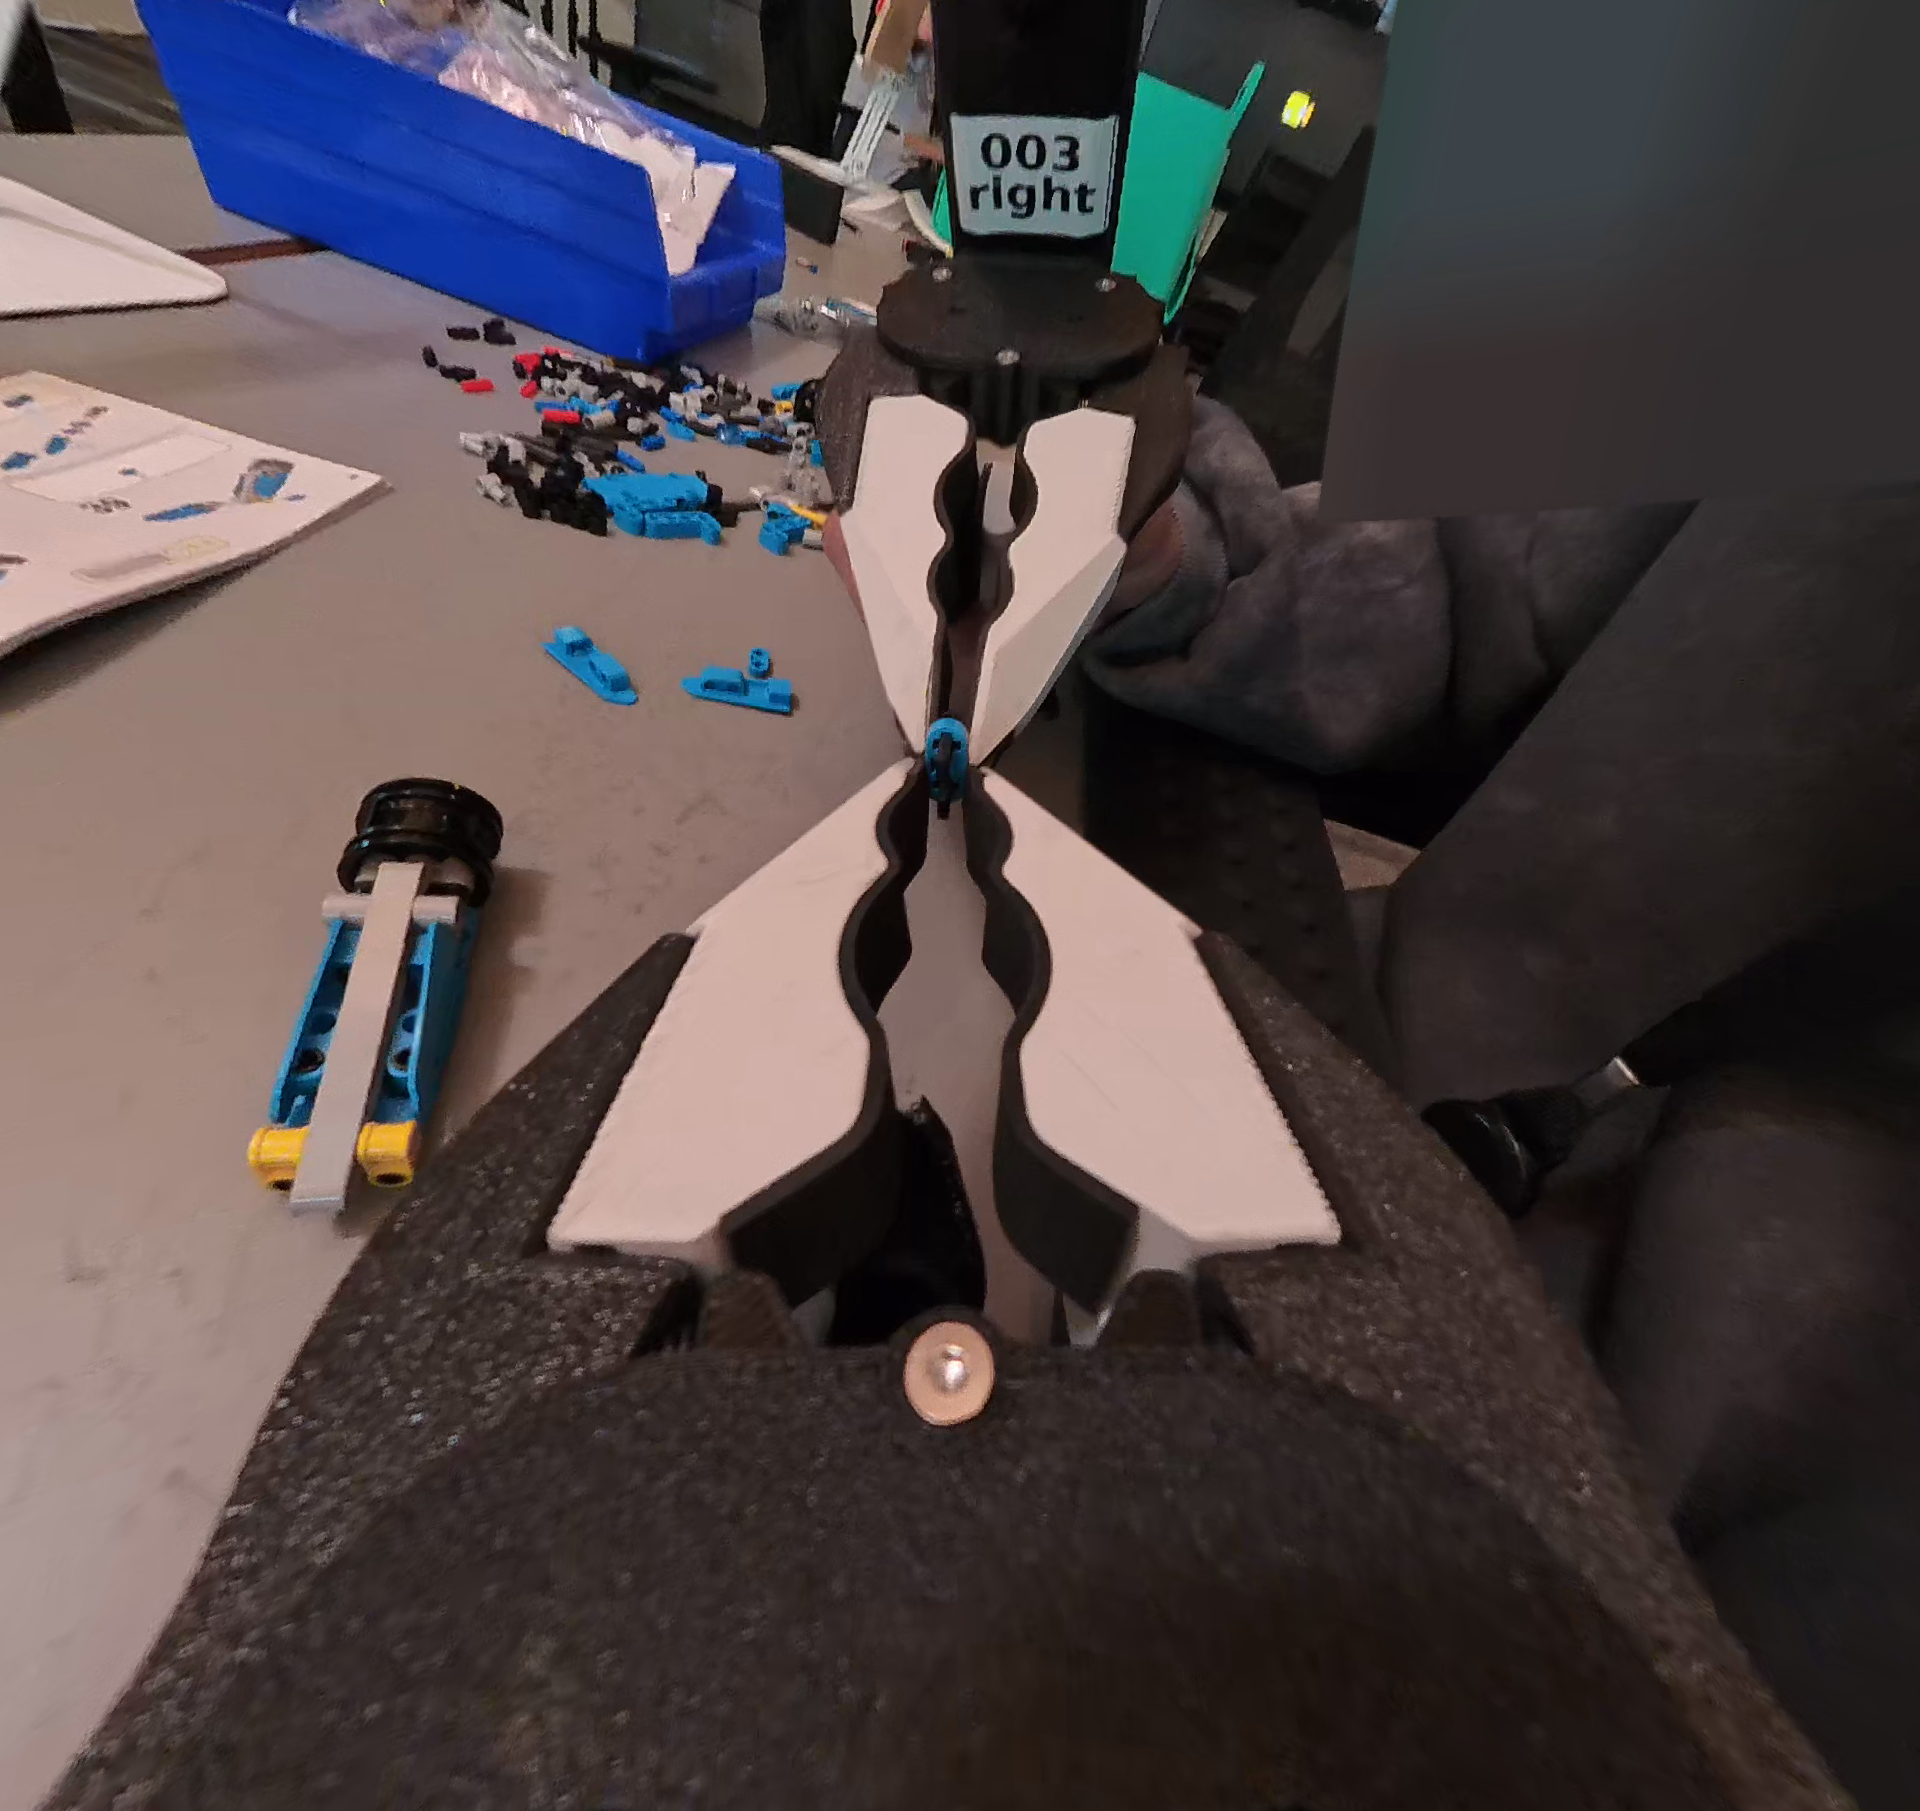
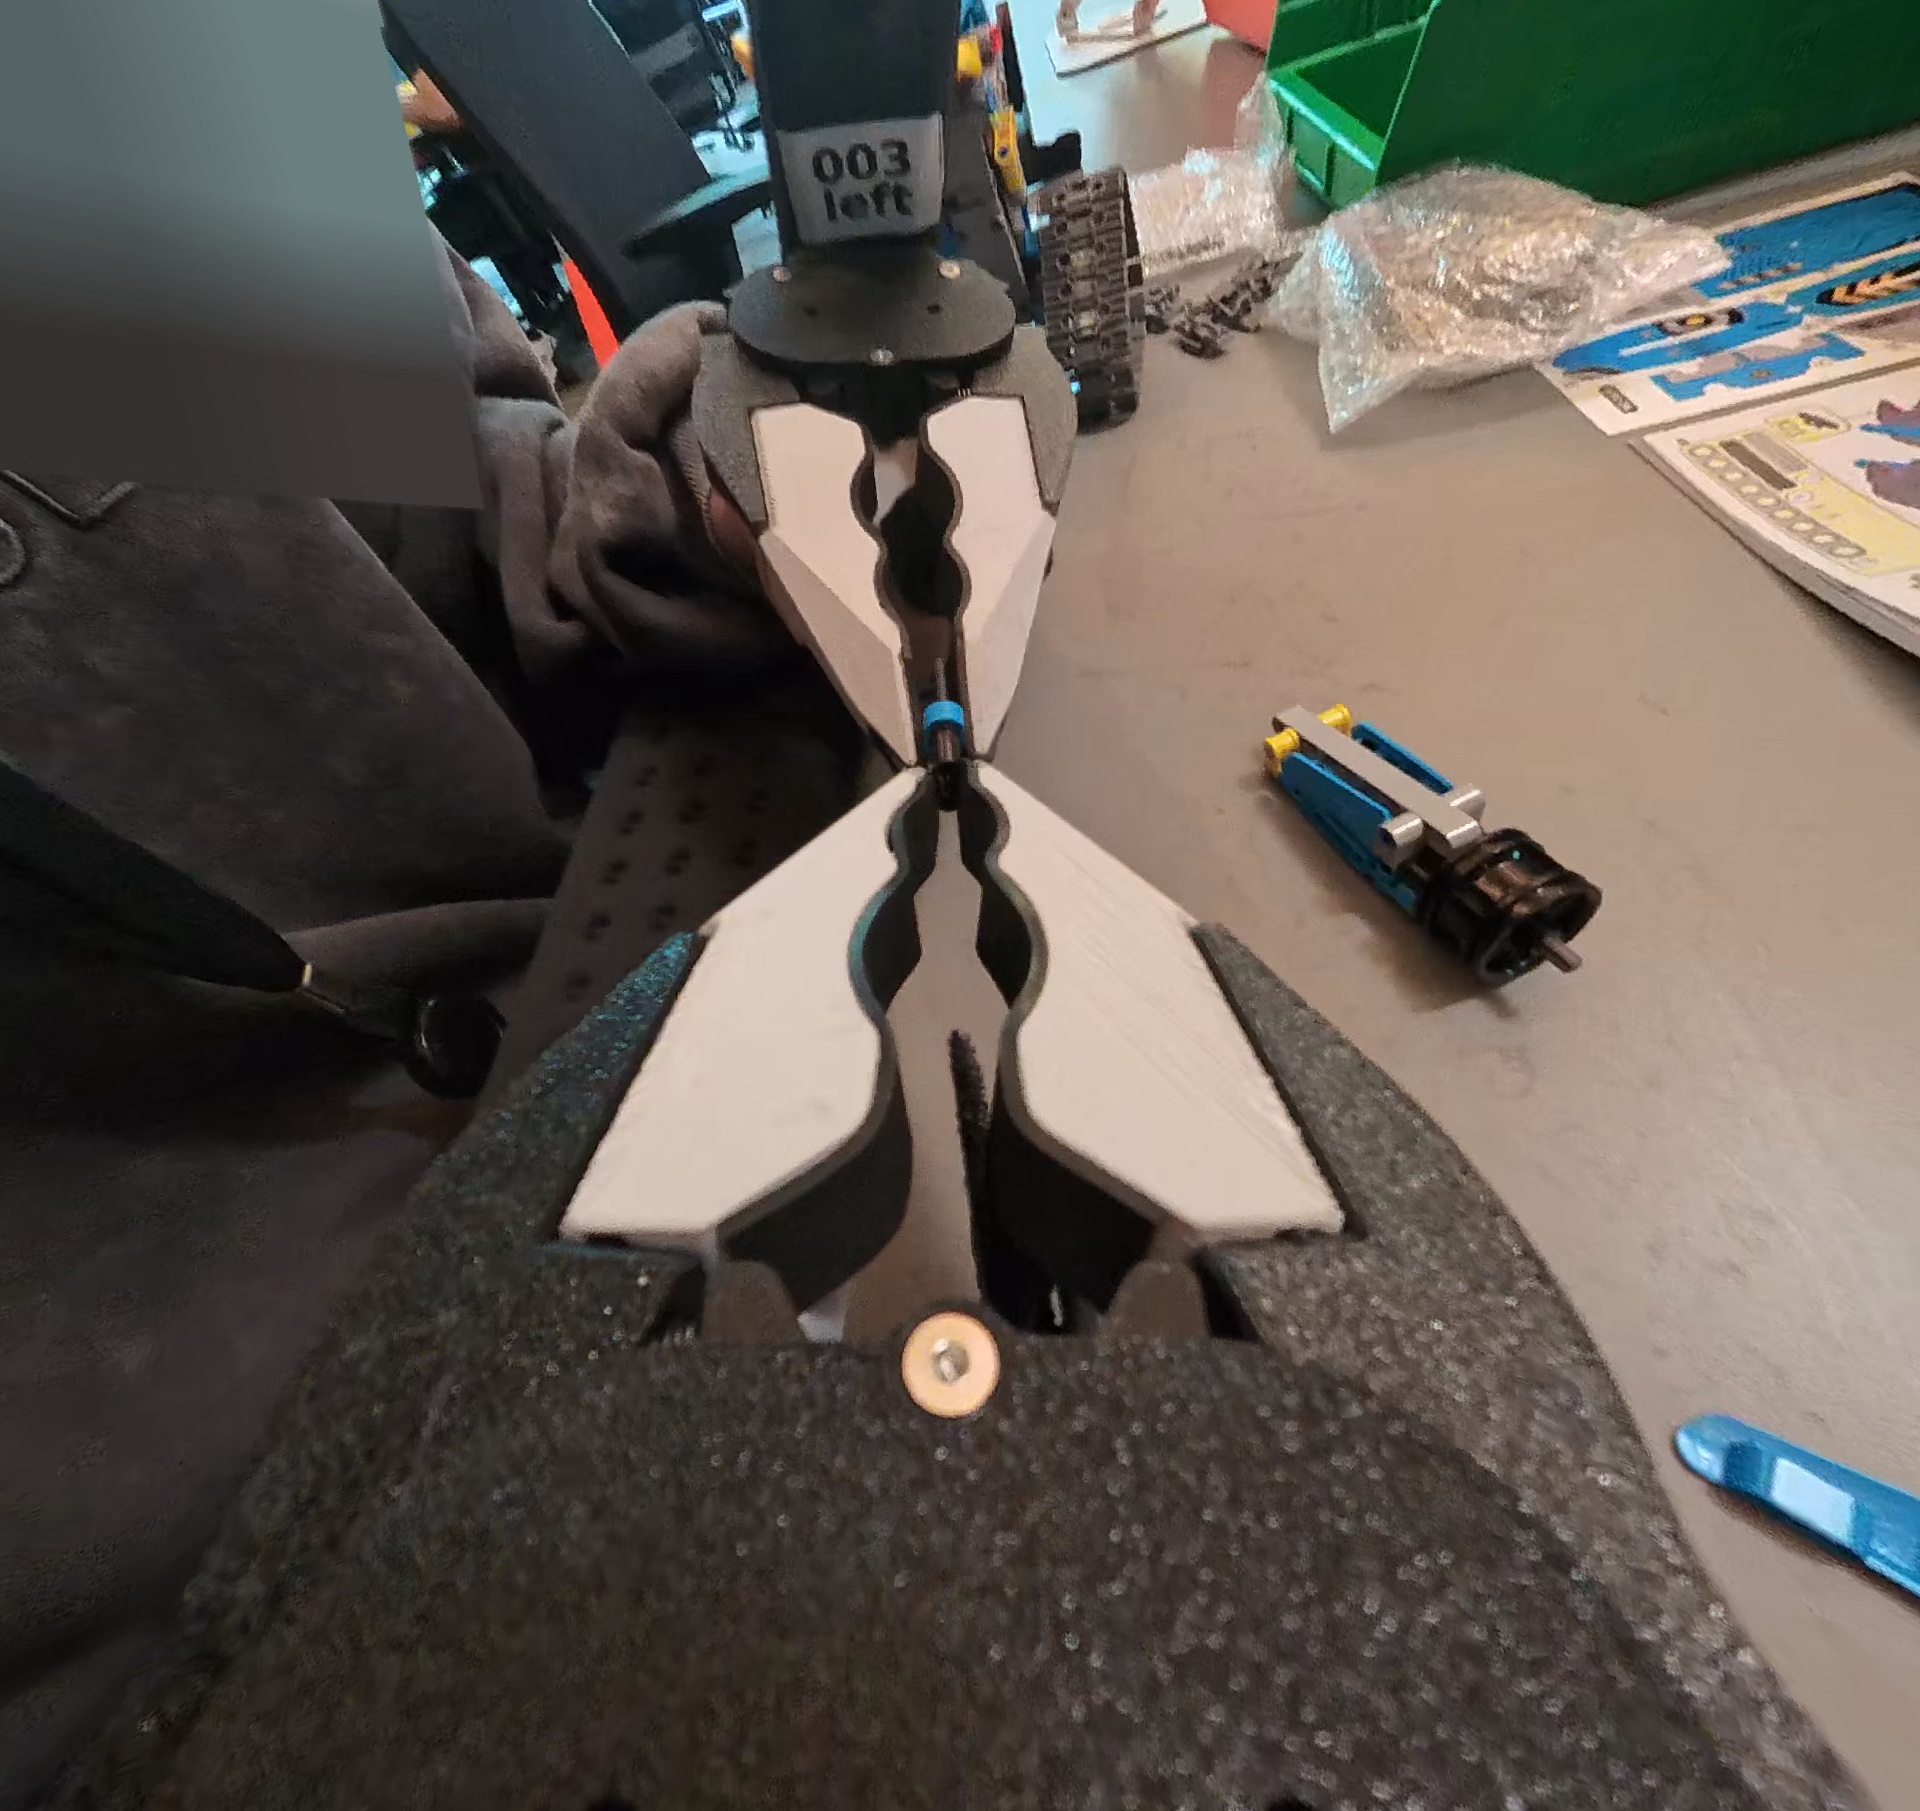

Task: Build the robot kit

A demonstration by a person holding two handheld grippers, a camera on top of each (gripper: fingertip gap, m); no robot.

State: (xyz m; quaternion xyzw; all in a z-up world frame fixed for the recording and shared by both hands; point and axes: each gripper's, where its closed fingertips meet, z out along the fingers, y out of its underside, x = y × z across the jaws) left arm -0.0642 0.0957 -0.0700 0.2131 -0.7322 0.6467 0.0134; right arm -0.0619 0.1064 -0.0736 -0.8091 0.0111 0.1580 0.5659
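Left wrist view shows the grey counter [image 1: 675, 805] with a blue bin [image 1: 436, 172], then a blue-and-grey assembly [image 1: 374, 1013] lying apart from a loose parts pile [image 1: 634, 452]. Above the counter edge the left tool [image 1: 940, 785] and right tool [image 1: 951, 722] meet tip to tip, each narrowed onto a small blue-and-black piece [image 1: 945, 753] (probably to press its halves together).

bin [image 1: 436, 172]: blue | second bin [image 2: 1558, 26]: green | table [image 1: 260, 743]: grey | assembly [image 1: 374, 1013]: blue, grey, yellow, black
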